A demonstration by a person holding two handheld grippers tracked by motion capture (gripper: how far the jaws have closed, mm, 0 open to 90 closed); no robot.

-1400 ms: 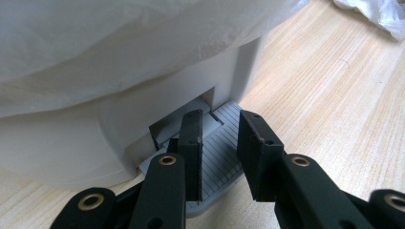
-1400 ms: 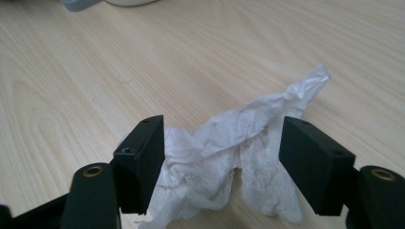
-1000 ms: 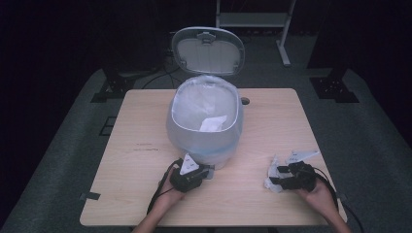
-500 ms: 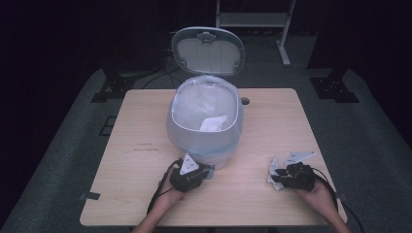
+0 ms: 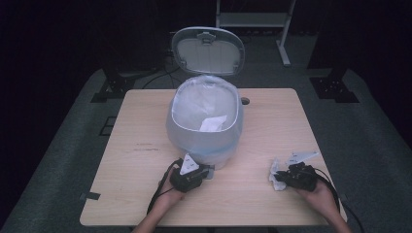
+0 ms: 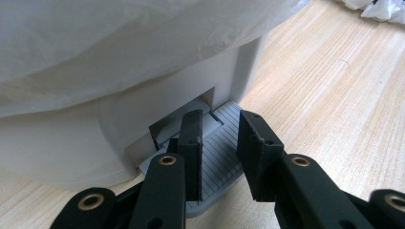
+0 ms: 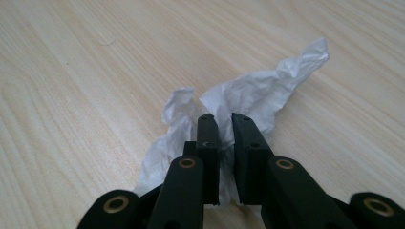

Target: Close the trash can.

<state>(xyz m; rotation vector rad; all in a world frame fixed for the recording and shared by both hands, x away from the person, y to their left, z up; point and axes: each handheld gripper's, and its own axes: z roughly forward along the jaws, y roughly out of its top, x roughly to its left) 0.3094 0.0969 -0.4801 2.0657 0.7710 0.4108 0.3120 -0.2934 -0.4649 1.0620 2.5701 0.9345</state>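
A white pedal bin (image 5: pixel 204 131) lined with a plastic bag stands mid-table, its lid (image 5: pixel 208 50) raised, with a white scrap of paper (image 5: pixel 213 124) inside. My left gripper (image 5: pixel 206 172) is at the bin's foot; its jaws, nearly together, rest on the ribbed pedal (image 6: pixel 217 152) with nothing between them (image 6: pixel 219 126). Near the front right edge, my right gripper (image 5: pixel 279 177) has just been closing its jaws, and they now pinch a crumpled white tissue (image 7: pixel 267 90) lying on the wood (image 7: pixel 223 121). The same tissue (image 5: pixel 275 171) sticks out to the gripper's left in the high view.
The light wooden table (image 5: pixel 145 121) has a small cable hole (image 5: pixel 244 101) behind the bin. Dark floor surrounds it, with stand feet and a metal rack (image 5: pixel 252 19) at the back. Cables trail from both grippers toward the front edge.
The right gripper's jaws have closed onto the tissue, bunching it. The left gripper, the bin and the raised lid have stayed as they were.
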